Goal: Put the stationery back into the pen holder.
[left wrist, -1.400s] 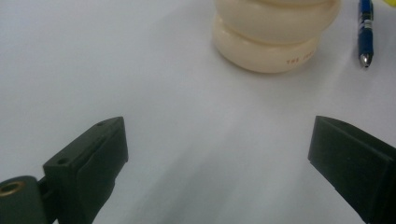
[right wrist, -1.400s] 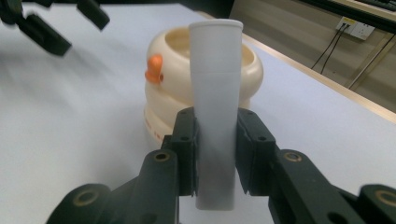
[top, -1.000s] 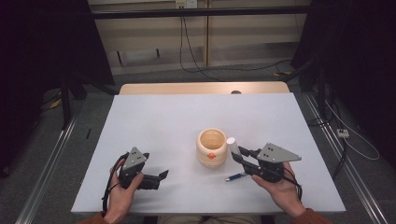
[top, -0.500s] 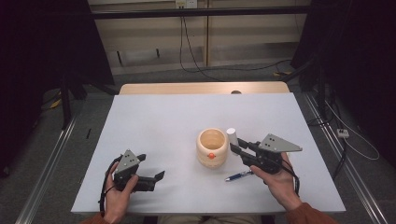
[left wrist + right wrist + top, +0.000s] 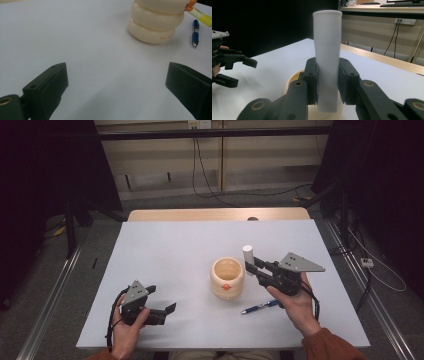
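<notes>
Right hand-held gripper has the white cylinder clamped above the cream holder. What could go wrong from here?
1. The white cylinder is gripped low on its body by the right hand-held gripper, so it might tilt when lowered.
2. Its base hangs near the rim of the cream holder; a small misalignment could catch the rim and tip the holder.
3. The blue pen lies loose beside the right hand and could get knocked.
</notes>
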`<move>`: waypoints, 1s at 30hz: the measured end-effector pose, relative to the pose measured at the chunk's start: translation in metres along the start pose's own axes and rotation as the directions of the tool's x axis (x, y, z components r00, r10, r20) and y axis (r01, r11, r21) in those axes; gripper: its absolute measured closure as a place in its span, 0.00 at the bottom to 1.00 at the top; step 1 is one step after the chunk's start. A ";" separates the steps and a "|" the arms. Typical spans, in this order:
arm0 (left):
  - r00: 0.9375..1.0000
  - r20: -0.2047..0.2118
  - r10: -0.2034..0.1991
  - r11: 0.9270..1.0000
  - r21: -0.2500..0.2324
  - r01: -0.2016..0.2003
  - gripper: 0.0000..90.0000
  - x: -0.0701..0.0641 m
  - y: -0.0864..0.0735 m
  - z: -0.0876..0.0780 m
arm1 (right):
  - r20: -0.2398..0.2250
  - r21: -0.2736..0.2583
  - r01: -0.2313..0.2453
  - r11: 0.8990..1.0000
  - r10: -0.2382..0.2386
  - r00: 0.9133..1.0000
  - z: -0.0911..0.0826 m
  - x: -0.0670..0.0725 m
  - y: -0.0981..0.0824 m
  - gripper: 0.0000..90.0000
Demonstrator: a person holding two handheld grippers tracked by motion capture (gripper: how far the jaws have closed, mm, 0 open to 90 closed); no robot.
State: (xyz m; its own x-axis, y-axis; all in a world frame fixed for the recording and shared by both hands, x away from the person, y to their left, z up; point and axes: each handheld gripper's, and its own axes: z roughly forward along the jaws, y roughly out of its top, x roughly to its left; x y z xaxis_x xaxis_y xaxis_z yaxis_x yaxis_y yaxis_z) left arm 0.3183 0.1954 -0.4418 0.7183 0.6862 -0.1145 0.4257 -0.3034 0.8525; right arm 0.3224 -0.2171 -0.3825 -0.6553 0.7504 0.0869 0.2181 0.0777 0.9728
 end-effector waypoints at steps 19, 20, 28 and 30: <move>1.000 0.003 -0.013 1.000 -0.017 0.013 0.05 0.002 0.000 -0.003 | -0.035 -0.002 -0.011 1.000 0.011 0.999 0.036 0.002 0.007 0.79; 1.000 0.004 -0.010 1.000 -0.015 0.010 0.05 0.003 0.000 -0.003 | -0.036 0.001 -0.006 1.000 0.006 0.999 0.036 0.003 0.006 0.79; 1.000 0.000 -0.014 1.000 -0.018 0.014 0.05 0.005 0.000 -0.003 | -0.055 0.033 0.002 0.999 0.000 0.998 0.048 0.007 -0.008 0.79; 1.000 -0.001 -0.018 1.000 -0.022 0.018 0.05 0.005 -0.001 -0.003 | -0.066 0.037 0.003 0.999 0.000 0.998 0.051 0.009 -0.010 0.79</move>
State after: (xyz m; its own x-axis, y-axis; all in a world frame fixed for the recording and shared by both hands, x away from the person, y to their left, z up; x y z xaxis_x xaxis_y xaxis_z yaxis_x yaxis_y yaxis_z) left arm 0.3198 0.2012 -0.4413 0.7099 0.6924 -0.1292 0.4266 -0.2767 0.8611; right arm 0.3516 -0.1778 -0.4023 -0.7016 0.7055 0.1006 0.2431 0.1042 0.9644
